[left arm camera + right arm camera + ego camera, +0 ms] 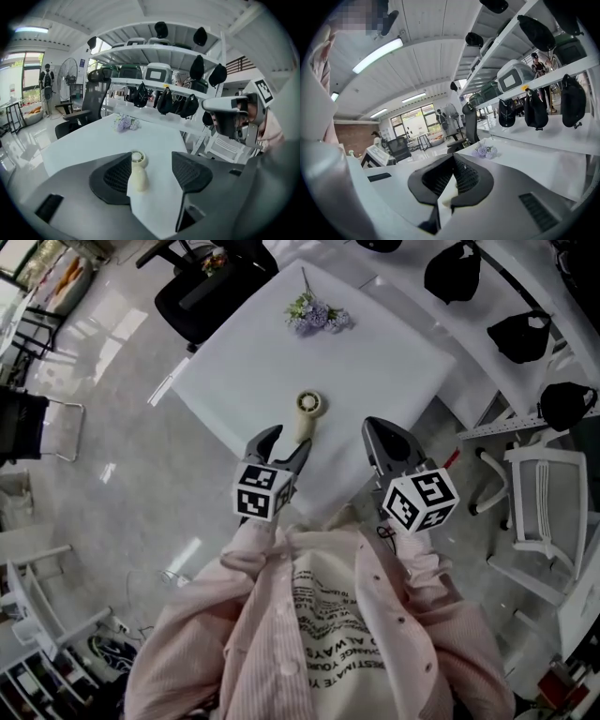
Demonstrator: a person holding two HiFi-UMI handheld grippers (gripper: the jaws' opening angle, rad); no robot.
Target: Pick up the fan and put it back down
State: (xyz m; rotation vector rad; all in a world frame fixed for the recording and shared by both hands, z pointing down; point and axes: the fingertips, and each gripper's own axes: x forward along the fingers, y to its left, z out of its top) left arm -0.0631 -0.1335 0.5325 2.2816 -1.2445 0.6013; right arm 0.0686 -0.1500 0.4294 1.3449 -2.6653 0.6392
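**Fan flat on the bench, left jaws open around its handle**

The small cream handheld fan (308, 412) lies flat near the middle of the white square bench (375, 362). Its round head points away from the person and its handle points back towards them.

The left gripper (286, 442) is at the handle end with its black jaws wide apart. In the left gripper view the fan (137, 171) sits in the gap between them, close against one jaw and well clear of the other. From here I cannot tell whether that near jaw actually touches the handle. Nothing is clamped.

The right gripper (379, 432) is off to the fan's right, over the near part of the bench. Its own view shows its jaws (452, 157) brought together at the tips, gripping nothing.

At the far corner of the bench lies a small bunch of lavender-coloured flowers (318, 313), well apart from the fan. A black office chair (211, 282) stands past that far edge, and a white slatted chair (546, 495) is on the person's right. Long white shelves (154, 50) behind the bench carry black bags. The person holding the grippers wears a pale pink striped shirt (234, 634).
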